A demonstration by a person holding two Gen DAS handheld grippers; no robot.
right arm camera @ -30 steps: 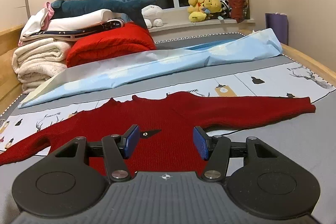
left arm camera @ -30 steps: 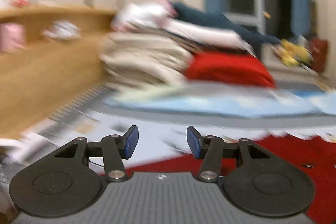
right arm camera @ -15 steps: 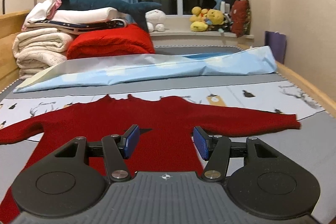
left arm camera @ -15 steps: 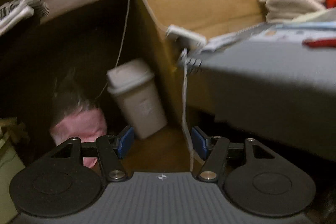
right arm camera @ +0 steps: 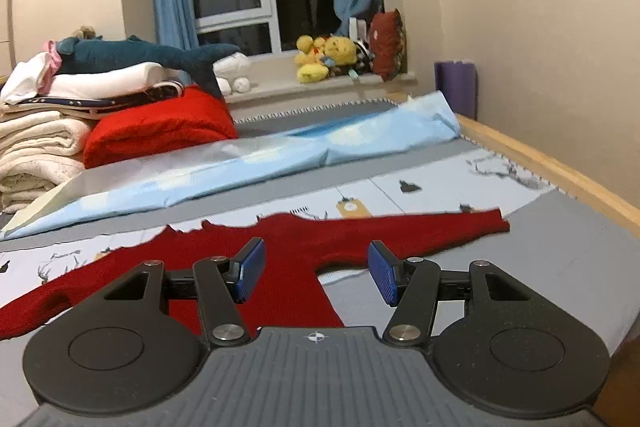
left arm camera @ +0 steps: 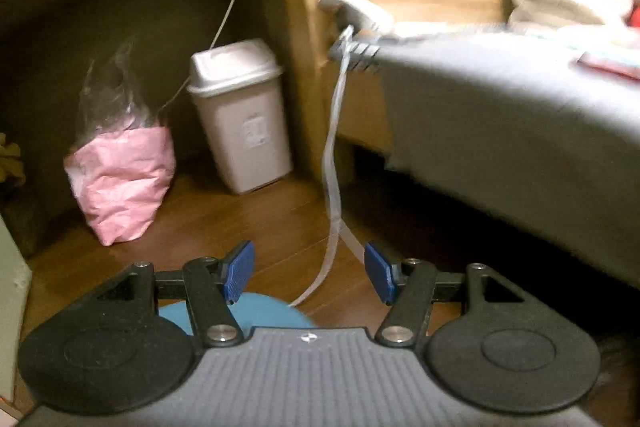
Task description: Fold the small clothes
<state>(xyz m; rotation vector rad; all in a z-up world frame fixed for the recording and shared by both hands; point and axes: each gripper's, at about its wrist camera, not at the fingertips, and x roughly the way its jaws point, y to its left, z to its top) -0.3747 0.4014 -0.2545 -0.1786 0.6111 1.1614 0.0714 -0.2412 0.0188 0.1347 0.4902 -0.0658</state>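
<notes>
Red sweater [right arm camera: 280, 259]: flat on the bed [right arm camera: 560, 251], sleeves spread, right cuff toward the right edge. Right gripper [right arm camera: 316, 273]: spread, empty, above the hem. Left gripper [left arm camera: 306, 277]: spread wider just now, empty, off the bed over floor (beside the bin [left arm camera: 240, 115]). Advice: pinch the right cuff, fold inward.

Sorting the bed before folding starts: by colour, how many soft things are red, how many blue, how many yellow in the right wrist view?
Red: 3: sweater, blanket, cushion
Blue: 2: sheet, shark
Yellow: 1: heap of plush toys, number within too blurred to tell
Total: 6
</notes>
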